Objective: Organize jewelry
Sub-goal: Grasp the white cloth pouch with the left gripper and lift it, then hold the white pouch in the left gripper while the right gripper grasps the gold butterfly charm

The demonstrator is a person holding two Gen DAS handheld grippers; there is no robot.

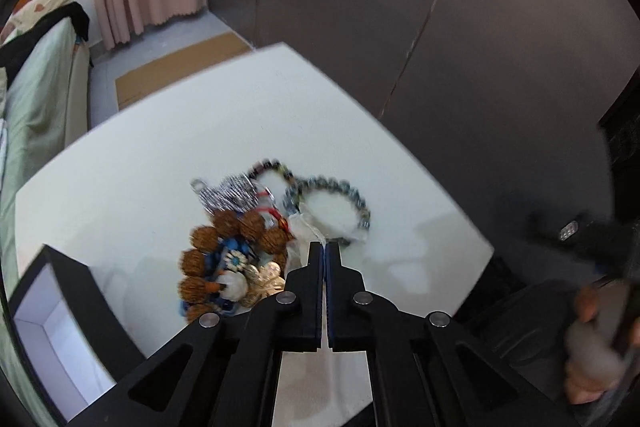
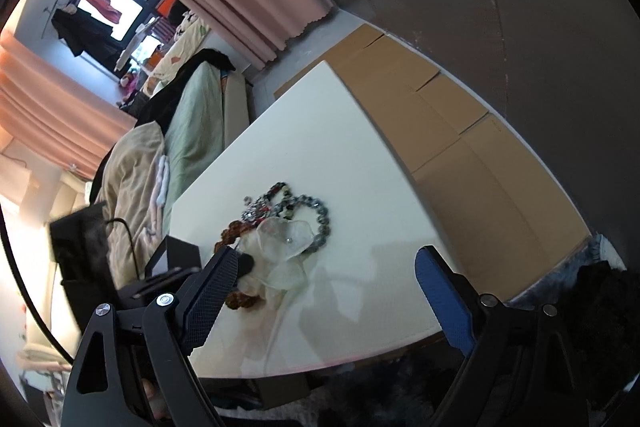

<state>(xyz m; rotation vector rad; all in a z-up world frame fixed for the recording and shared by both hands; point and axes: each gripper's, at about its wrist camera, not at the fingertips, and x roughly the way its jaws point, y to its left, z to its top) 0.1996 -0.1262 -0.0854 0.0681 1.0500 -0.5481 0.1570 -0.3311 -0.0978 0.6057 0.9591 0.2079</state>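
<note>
A heap of jewelry lies on the white table [image 1: 132, 163]: a brown walnut-bead bracelet [image 1: 224, 251], a grey bead bracelet [image 1: 340, 195], a dark bead bracelet [image 1: 276, 165], silver pieces [image 1: 236, 193] and a blue flower piece [image 1: 234, 261]. My left gripper [image 1: 324, 247] is shut on a translucent white flower piece [image 1: 304, 229] at the heap's right edge. In the right wrist view this white flower piece [image 2: 284, 237] hangs over the heap from the left gripper's tip [image 2: 246, 263]. My right gripper [image 2: 324, 259] is open and empty, above the table's near side.
A black box with a white inside [image 1: 48, 327] stands at the table's left corner; it also shows in the right wrist view [image 2: 176, 255]. Flat cardboard [image 2: 460, 131] lies on the floor beyond the table. A bed [image 2: 192, 131] stands to the left.
</note>
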